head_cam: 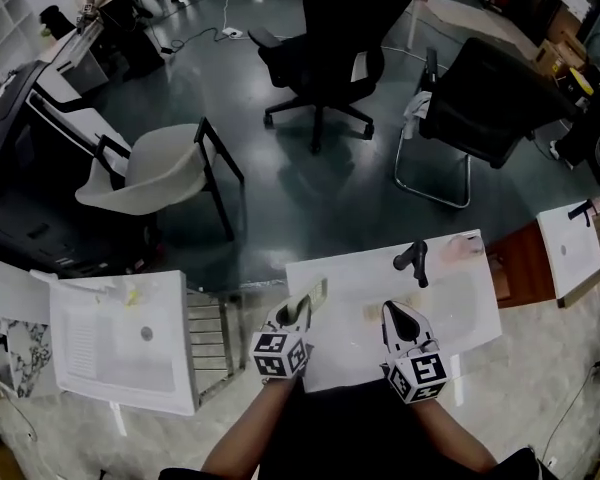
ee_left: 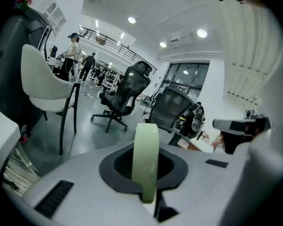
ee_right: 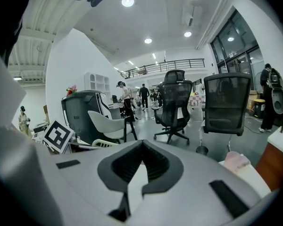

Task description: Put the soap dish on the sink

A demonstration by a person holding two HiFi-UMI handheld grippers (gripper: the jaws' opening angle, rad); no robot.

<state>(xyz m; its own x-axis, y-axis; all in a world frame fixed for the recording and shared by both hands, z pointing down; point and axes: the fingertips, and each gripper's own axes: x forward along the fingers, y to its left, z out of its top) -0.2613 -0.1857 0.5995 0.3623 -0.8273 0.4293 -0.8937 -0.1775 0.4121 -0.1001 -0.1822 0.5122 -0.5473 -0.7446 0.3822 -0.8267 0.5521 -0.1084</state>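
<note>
The soap dish [head_cam: 310,299] is pale green and thin. It stands edge-on between the jaws of my left gripper [head_cam: 302,310], which is shut on it over the left end of the white sink [head_cam: 345,268]. In the left gripper view the soap dish [ee_left: 146,166] rises upright between the dark pads. My right gripper [head_cam: 398,314] hovers over the basin's middle, just in front of the black faucet [head_cam: 415,260]. In the right gripper view my right gripper [ee_right: 142,144] is shut, its tips meeting with nothing between them.
A pink lump [head_cam: 465,247] lies on the sink's back right corner. A second white sink [head_cam: 120,340] stands at the left and a third sink [head_cam: 570,248] at the right beyond a wooden cabinet [head_cam: 522,266]. A white chair [head_cam: 145,173] and black office chairs [head_cam: 330,48] stand behind.
</note>
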